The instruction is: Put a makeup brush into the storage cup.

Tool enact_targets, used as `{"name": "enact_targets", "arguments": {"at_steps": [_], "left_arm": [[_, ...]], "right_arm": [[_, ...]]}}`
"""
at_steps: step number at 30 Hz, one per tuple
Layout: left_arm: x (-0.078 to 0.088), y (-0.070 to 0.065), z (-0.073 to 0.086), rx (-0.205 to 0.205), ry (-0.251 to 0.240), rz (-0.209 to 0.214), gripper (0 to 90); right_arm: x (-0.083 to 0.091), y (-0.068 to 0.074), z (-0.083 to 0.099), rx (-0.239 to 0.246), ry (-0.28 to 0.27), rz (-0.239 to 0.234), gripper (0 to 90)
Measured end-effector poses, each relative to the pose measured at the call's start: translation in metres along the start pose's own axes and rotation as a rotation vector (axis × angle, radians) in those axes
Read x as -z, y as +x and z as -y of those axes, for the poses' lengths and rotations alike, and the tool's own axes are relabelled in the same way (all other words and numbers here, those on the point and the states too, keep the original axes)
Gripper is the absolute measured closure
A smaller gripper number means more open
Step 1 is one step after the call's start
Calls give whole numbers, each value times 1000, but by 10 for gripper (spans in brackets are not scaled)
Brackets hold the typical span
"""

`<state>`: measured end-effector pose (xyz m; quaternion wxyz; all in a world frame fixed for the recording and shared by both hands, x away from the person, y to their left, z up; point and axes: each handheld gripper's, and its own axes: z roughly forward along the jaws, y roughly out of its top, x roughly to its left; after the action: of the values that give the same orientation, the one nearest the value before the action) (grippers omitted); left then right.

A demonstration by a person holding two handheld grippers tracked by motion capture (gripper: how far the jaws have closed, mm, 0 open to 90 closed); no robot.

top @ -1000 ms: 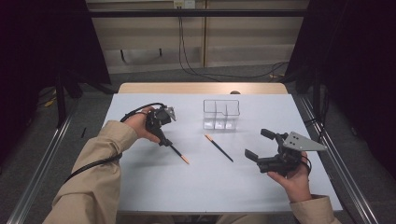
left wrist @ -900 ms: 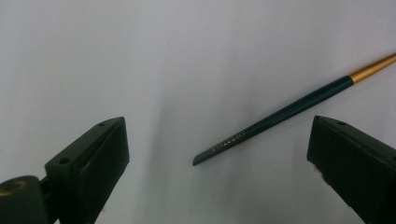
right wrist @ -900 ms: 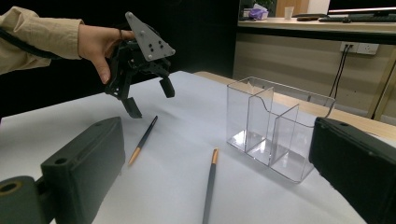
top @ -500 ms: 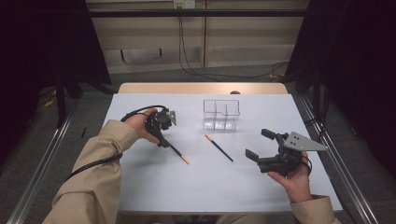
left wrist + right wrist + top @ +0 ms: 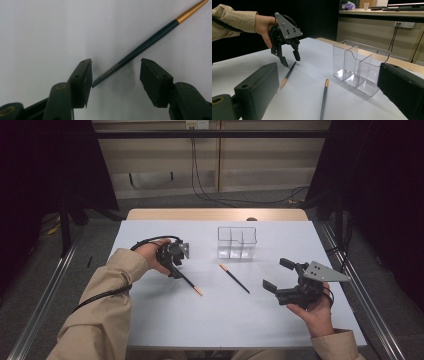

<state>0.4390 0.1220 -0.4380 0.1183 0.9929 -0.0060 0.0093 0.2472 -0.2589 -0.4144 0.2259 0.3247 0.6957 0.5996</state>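
A dark pencil with a gold end (image 5: pixel 187 281) lies on the white table (image 5: pixel 165 320). My left gripper (image 5: pixel 174 269) points down over its dark end. In the left gripper view that end (image 5: pixel 117 66) lies between the pads (image 5: pixel 83 75), which stand apart from it; the jaws have just been closing and are still open. A second dark pencil (image 5: pixel 234 278) lies to the right, apart from both grippers. My right gripper (image 5: pixel 278 274) is held above the table at the right, wide open with nothing in it.
A clear divided organizer (image 5: pixel 237 242) stands behind the pencils, and the right gripper view shows nothing in its compartments (image 5: pixel 359 67). The table's wooden far edge (image 5: pixel 215 214) and metal side rails (image 5: pixel 360 300) border the work area. Cables hang on the back wall.
Both hands and both pencils keep their places. The left gripper's jaws look slightly narrower over the pencil's end.
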Motion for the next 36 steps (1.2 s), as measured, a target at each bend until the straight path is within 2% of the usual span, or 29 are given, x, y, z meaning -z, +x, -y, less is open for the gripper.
{"name": "enact_targets", "arguments": {"at_steps": [3,8,11,12,13,19,22,23,24,31,34,36], "left_arm": [[1,0,2,12,-9,2,459],[1,1,2,7,-18,-9,465],[-2,-1,0,-12,-6,-12,473],[-3,-1,0,-10,-7,8,484],[-3,-1,0,-29,1,2,491],[-7,-2,0,-40,10,4,520],[-7,-3,-2,-42,32,16,543],[-7,-3,-3,-52,36,3,560],[-7,-4,-2,-38,37,33,574],[-8,-4,-1,10,34,71,682],[-8,-4,-2,16,38,81,726],[-8,-4,-3,46,48,108,789]], "right_arm": [[-1,0,1,0,3,-4,33],[-2,0,1,0,4,-3,33],[-2,0,1,1,8,-7,33],[-3,0,1,1,7,-8,33],[-3,0,1,1,8,-8,33],[-2,-1,1,-2,5,-4,33],[-2,-1,1,-3,7,-5,33],[-2,0,1,-2,7,-6,33],[-2,0,1,0,8,-7,33],[-2,0,1,-2,7,-4,33],[-2,0,1,-4,9,-3,33],[-2,0,2,-1,10,-3,33]]}}
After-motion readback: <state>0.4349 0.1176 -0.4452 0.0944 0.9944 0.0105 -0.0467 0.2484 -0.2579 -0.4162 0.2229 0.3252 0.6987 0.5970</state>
